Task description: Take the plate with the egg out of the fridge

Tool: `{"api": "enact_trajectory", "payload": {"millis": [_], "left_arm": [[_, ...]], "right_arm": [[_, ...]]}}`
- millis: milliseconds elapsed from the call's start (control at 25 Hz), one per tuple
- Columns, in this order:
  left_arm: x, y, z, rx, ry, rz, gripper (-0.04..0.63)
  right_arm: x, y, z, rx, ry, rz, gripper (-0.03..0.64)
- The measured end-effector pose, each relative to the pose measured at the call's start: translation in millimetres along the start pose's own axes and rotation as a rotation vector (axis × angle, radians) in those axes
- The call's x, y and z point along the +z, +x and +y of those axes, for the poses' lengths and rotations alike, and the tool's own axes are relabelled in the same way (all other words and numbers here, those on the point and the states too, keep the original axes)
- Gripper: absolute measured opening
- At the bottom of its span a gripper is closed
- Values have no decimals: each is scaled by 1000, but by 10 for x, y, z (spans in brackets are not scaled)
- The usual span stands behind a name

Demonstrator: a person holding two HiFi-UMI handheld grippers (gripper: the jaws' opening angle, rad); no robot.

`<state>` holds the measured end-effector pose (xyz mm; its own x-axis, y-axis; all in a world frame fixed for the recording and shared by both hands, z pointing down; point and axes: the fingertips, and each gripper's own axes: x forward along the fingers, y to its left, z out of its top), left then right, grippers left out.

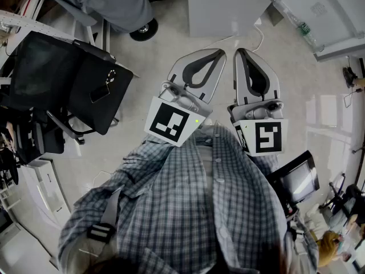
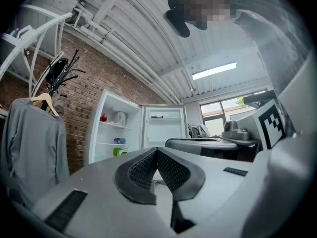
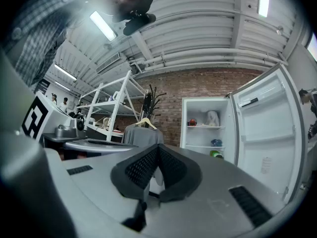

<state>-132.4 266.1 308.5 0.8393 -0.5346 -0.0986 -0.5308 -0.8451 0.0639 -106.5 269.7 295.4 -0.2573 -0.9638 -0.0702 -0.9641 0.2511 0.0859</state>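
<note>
Fridge (image 3: 200, 135) open, door (image 3: 267, 133) swung wide. Facing it, well apart: left gripper (image 2: 157, 151) and right gripper (image 3: 158, 148), jaws closed tip to tip, both empty. Small items (image 3: 216, 153) on fridge shelves; plate with egg not distinguishable among them.

Person in grey-blue/white check shirt (image 1: 188, 210), btn-front, small pale btns (image 1: 218, 181) down centre. Grey webbing strap (image 1: 108, 210) w/ black plastic buckle (image 1: 100, 233) over shoulder. Left gripper (image 1: 212, 55) & right gripper (image 1: 244, 53): light-grey moulded shells, two curved fingers each, lined black. Pads (image 2: 141, 168) black w/ fine mesh texture; black slots in shell top. Each has a white marker cube w/ black square patterns: left cube (image 1: 170, 123), right cube (image 1: 266, 137). Sm green light (image 1: 197, 120) on left cube. Thin pale wires (image 1: 178, 94) & metal fittings behind fingers.
</note>
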Motion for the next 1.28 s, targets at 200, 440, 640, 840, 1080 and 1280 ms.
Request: {"api": "enact_trajectory", "payload": {"millis": [200,440,640,840,1080,1280], "left_arm": [[6,-20,31,5,3,-1,6],[25,-99,104,12,2,-5,6],[17,-186,205,21,-2,-3,6],[-2,-272,239,9,-14,2,6],[-4,-422,269,-2,-10,4,6],[-20,-541,313,-10,-12,7,6]], "right_arm": [[-6,10,13,-4,1,-1,6],[11,43,86,-9,-4,1,6],[-8,45,134,-28,-11,13,6],[-121,-22,175,-43,-41,59,6],[-131,-94,258,-70,-51,56,6],[-188,-108,379,-88,-49,68,6]]}}
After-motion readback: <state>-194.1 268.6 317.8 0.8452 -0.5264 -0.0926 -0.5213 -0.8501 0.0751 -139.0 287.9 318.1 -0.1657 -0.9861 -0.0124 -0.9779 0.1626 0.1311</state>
